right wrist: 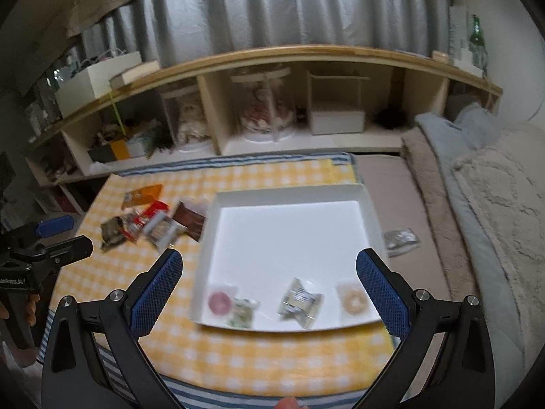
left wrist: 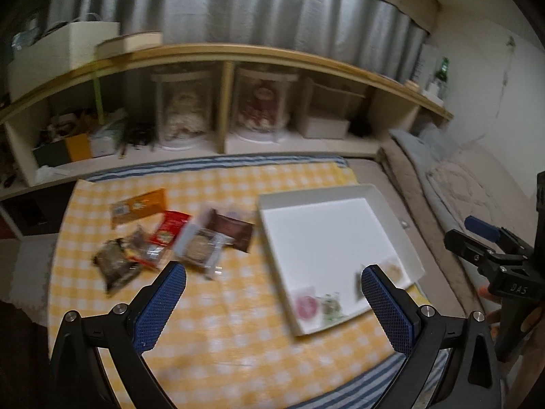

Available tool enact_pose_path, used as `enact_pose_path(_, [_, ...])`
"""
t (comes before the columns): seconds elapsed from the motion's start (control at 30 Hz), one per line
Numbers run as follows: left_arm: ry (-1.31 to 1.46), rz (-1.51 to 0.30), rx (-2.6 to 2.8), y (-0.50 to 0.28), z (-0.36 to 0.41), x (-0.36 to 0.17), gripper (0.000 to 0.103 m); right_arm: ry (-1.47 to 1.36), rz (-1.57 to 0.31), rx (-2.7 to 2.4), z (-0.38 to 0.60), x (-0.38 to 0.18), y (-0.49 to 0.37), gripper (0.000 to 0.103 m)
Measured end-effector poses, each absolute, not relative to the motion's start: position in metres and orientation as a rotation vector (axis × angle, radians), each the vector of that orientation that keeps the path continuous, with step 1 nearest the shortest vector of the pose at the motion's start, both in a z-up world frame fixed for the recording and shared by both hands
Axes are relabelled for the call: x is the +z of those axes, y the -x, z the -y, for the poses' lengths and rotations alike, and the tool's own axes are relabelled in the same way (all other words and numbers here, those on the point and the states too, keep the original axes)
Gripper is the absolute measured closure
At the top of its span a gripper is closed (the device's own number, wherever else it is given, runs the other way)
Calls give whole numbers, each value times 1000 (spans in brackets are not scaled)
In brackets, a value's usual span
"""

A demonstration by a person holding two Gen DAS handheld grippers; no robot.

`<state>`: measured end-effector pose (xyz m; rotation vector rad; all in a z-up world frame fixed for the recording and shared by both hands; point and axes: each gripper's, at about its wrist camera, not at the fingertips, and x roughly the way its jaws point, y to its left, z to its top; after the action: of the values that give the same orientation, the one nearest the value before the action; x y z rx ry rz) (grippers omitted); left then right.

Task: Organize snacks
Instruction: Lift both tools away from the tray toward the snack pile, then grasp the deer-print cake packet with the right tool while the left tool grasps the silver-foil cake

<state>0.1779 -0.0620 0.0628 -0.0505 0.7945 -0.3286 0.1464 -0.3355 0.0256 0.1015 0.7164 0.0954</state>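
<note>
Both tools are spread wide and hold nothing: my left tool (left wrist: 273, 283) hangs over the yellow checked cloth (left wrist: 221, 341), between the snack pile (left wrist: 170, 238) and the white tray (left wrist: 333, 235); my right tool (right wrist: 269, 269) hangs over the tray's near half. In the right view, four small packets lie along the tray's near edge: a pink ring (right wrist: 220, 301), a green-patterned packet (right wrist: 242, 313), a silver packet (right wrist: 299, 301) and a pale ring (right wrist: 354, 301). The pile left of the tray has an orange packet (left wrist: 139, 206), a red one (left wrist: 168, 230), a dark brown one (left wrist: 233, 231), a clear one (left wrist: 199, 248) and a dark one (left wrist: 117, 266). Another clear packet (right wrist: 400, 240) lies off the cloth, right of the tray. The picture is blurred.
</note>
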Motion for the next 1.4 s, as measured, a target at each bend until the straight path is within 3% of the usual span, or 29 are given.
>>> enact_pose_path(0.57, [130, -759, -77, -184, -56, 41, 0, -113, -714, 234, 223, 3, -203, 0])
enact_pose_path(0.87, [183, -810, 43, -250, -70, -12, 0, -153, -704, 297, 177, -33, -246, 0])
enact_pose_path(1.13, [177, -890, 89, -331, -67, -70, 0, -159, -807, 354, 149, -75, -306, 0])
enact_pose_path(1.2, [181, -921, 104, -348, -68, -87, 0, -226, -848, 393, 150, -85, -325, 4])
enact_pose_path(1.27, [176, -946, 112, -360, -71, -102, 0, -292, -869, 423, 151, -94, -340, 22])
enact_pose_path(1.4, [202, -975, 115, -377, -79, -123, 0, -293, -933, 451, 143, -112, -371, 40])
